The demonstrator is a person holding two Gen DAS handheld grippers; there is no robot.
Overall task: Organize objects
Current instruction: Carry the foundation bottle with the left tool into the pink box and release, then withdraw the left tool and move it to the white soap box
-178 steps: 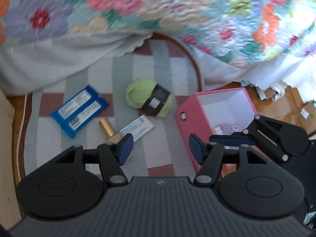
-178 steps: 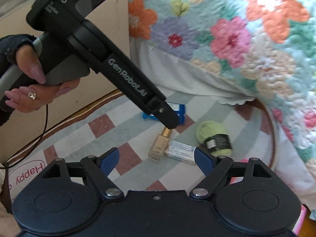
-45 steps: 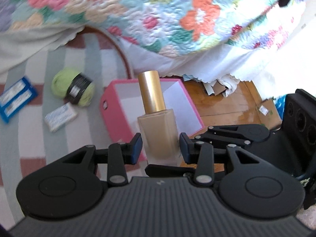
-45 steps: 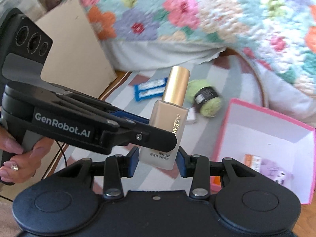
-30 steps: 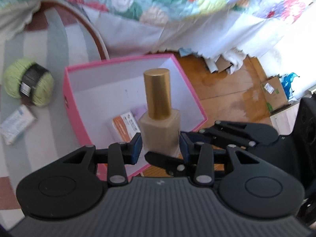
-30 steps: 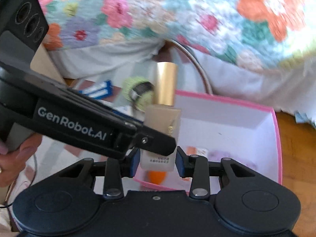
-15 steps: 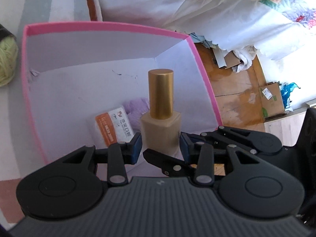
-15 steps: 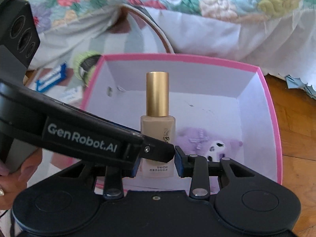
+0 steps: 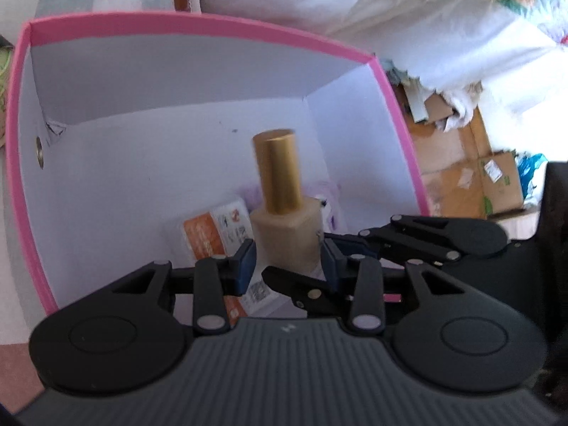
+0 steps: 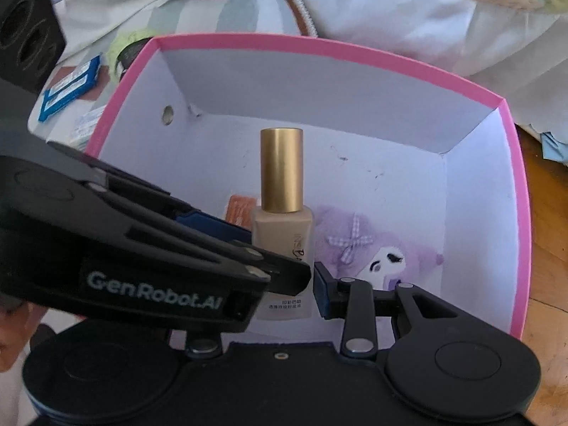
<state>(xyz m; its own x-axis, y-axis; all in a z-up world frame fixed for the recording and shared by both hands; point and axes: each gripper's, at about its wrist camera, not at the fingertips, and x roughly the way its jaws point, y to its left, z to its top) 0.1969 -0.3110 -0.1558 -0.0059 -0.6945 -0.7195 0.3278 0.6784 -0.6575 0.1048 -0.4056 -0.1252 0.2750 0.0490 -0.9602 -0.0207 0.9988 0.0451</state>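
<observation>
Both your tools are down inside the pink box [image 10: 511, 163], and the bottle [image 10: 284, 220] stands upright between them. Left tool [image 9: 287, 259] pinches its base from the sides, right tool [image 10: 284, 298] grips it too. A purple plush [image 10: 362, 248] sits just beside it.

both grippers, left gripper [image 9: 287, 261] and right gripper [image 10: 284, 289], crossed, jaws narrowed

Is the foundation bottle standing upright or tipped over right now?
Upright. The foundation bottle has its gold cap pointing up inside the pink box, gripped low on its body by both the left gripper and right gripper.
</observation>
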